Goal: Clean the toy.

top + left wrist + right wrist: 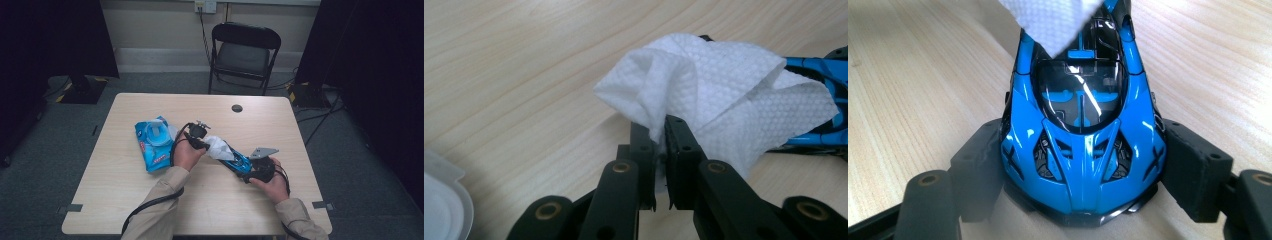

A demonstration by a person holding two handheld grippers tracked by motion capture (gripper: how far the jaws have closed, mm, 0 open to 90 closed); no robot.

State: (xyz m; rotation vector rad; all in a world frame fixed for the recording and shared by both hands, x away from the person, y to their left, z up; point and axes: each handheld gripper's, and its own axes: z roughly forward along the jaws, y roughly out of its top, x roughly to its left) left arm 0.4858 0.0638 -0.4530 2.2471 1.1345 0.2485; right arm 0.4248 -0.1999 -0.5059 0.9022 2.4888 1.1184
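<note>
On the tabletop (125, 200), near the middle, a person holds a gripper in each hand. The right gripper (250, 174) grasps a blue toy car (235, 161). In the right gripper view its two black jaws stand wide and press on both sides of the car (1083, 150), one on each side. The car is shiny blue with a dark window on top. It lies on the wood between the two hands.

The left gripper (204, 145) is clenched on a white wipe (218, 146). In the left gripper view the jaws stand close together and pinch a fold of the wipe (704, 80). The wipe is bumpy and crumpled. Its far end lies on the car (819, 70), at the end away from the right gripper. In the right gripper view a corner of the wipe (1053, 20) hangs over the far end of the car.

A blue pack (152, 142) lies flat just to the left of the left hand (186, 154). Its lid is open. A black chair (242, 52) stands behind the tabletop.
</note>
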